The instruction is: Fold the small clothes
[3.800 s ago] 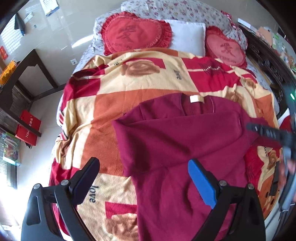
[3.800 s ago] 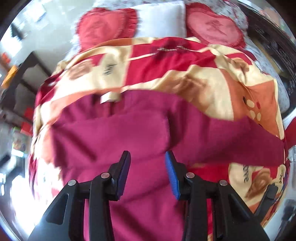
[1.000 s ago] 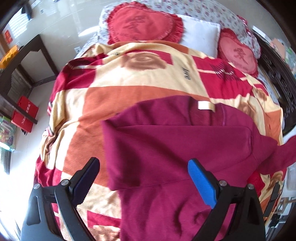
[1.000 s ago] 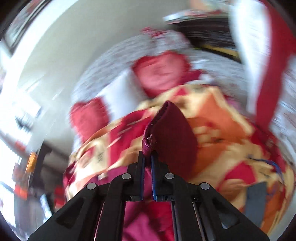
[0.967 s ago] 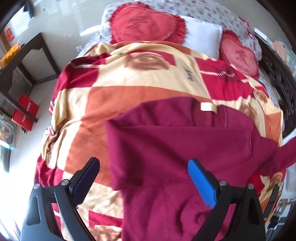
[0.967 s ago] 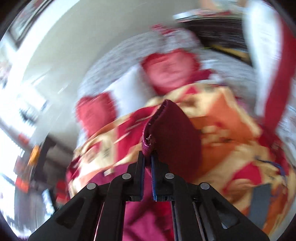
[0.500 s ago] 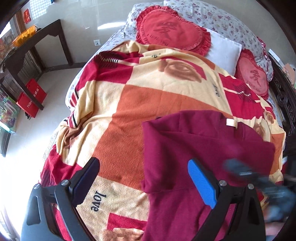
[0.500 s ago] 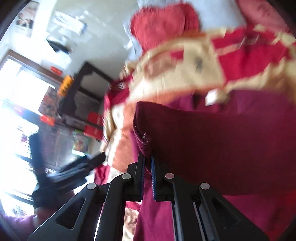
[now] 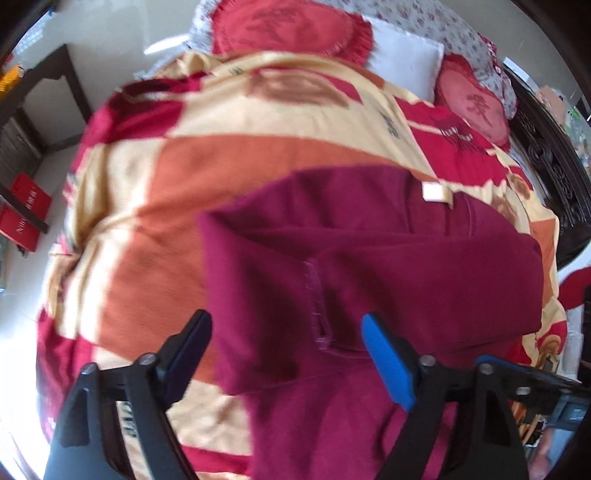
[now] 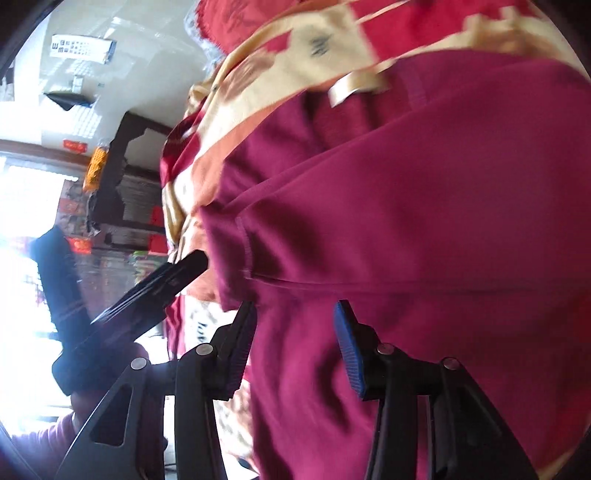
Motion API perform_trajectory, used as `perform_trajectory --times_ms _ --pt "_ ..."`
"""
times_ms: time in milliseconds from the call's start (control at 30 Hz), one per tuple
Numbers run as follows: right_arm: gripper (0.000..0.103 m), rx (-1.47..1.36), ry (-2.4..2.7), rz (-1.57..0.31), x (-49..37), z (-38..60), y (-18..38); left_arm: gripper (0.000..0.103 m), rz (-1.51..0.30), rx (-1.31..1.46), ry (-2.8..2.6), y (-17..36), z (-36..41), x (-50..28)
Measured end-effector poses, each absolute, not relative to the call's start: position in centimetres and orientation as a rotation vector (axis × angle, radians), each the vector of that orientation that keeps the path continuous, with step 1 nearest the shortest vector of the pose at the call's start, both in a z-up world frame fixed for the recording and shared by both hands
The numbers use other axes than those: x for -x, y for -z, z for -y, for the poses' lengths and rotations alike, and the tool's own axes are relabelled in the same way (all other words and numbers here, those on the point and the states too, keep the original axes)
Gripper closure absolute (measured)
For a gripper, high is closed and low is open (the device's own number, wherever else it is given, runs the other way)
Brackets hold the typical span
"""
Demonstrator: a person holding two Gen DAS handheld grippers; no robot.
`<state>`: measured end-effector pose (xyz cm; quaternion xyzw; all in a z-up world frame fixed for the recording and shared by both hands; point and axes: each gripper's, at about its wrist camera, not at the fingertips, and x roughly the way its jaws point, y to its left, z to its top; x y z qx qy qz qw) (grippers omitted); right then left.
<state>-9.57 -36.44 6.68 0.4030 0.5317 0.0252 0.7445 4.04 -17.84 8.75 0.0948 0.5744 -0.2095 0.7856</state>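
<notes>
A maroon sweater (image 9: 388, 280) lies flat on the bed with both sleeves folded across its chest; a cream label (image 9: 434, 192) marks the collar. The right sleeve's cuff (image 9: 317, 295) lies at mid-chest. My left gripper (image 9: 286, 354) is open and empty, hovering over the sweater's left edge. My right gripper (image 10: 295, 332) is open and empty just above the sweater (image 10: 424, 221), below the folded cuff (image 10: 245, 243). The left gripper's finger (image 10: 173, 273) shows in the right wrist view beside the sweater's edge.
A red, orange and cream blanket (image 9: 229, 155) covers the bed. Heart-shaped red cushions (image 9: 288, 26) and a white pillow (image 9: 406, 66) lie at the head. A dark wooden table (image 9: 40, 85) and red boxes (image 9: 22, 210) stand left of the bed. A carved dark bed frame (image 9: 550, 155) runs along the right.
My right gripper carried the right sleeve across the chest, let it go and opened. The sleeve now lies folded on the sweater. My left gripper shifted nearer the sweater's left edge.
</notes>
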Motion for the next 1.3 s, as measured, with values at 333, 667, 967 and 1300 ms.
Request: perform_trajectory --times_ms 333,667,967,1300 --pt "0.079 -1.04 0.111 -1.05 15.7 42.9 -8.7 0.096 -1.342 -0.23 0.423 -4.4 20.9 -4.1" --pt "0.078 -1.013 0.317 -0.955 18.5 50.3 -10.6 0.097 -1.254 -0.11 0.388 -10.6 13.2 -5.7" --pt "0.069 -0.887 0.324 -1.058 13.0 52.6 -8.6 0.097 -1.314 -0.154 0.356 -7.9 13.2 -5.4" --pt "0.103 -0.727 0.349 -1.087 8.5 55.3 -8.2 0.095 -1.317 -0.213 0.4 -7.3 14.9 -5.1"
